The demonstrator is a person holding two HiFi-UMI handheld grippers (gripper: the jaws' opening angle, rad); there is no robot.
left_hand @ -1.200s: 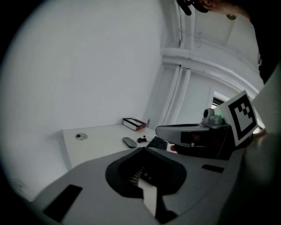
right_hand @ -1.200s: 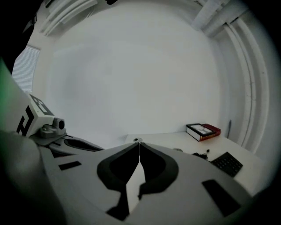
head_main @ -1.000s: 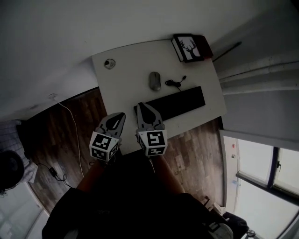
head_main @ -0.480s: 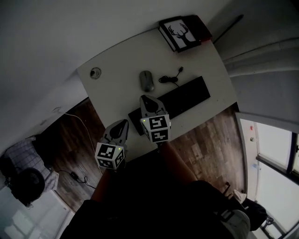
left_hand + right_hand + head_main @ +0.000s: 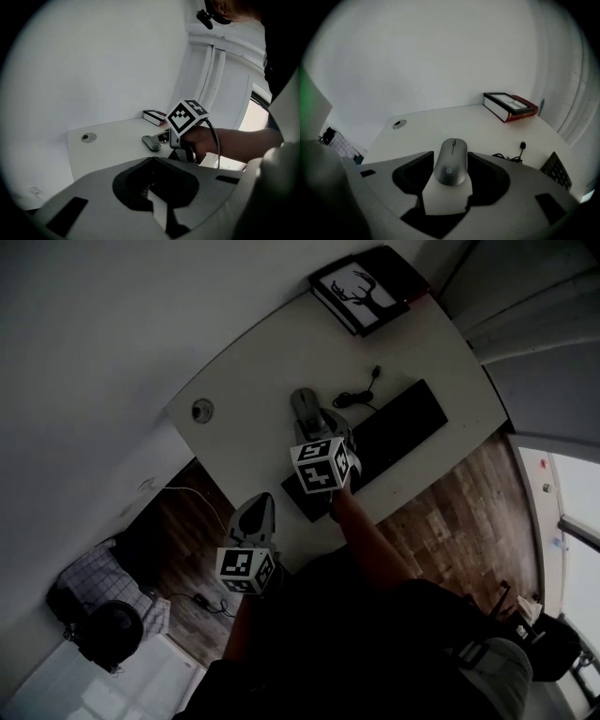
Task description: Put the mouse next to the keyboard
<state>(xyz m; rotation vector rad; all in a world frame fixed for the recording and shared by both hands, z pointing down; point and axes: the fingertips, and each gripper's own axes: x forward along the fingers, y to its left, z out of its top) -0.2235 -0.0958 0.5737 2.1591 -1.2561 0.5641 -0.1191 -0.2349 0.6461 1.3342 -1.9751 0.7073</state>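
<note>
A grey mouse (image 5: 302, 397) lies on the white table (image 5: 244, 427), just beyond the black keyboard (image 5: 398, 432). My right gripper (image 5: 315, 415) reaches over the keyboard's left end, and its tips flank the mouse. In the right gripper view the mouse (image 5: 451, 165) sits between the jaws of the right gripper (image 5: 451, 154). Those jaws have just been opening and stand apart around it, not pressing. My left gripper (image 5: 258, 510) hangs off the table's near edge, fingers together and empty. In the left gripper view the left gripper (image 5: 152, 161) looks towards the mouse (image 5: 151, 143).
A framed deer picture on a red book (image 5: 361, 282) lies at the table's far right corner. A black cable (image 5: 356, 395) coils beside the mouse. A round grommet (image 5: 202, 411) sits at the table's left. Wooden floor (image 5: 441, 512) surrounds the table, with the wall behind.
My right gripper has travelled forward and down over the keyboard to the mouse, and its jaws have opened around it. The left gripper has sunk a little and stays shut.
</note>
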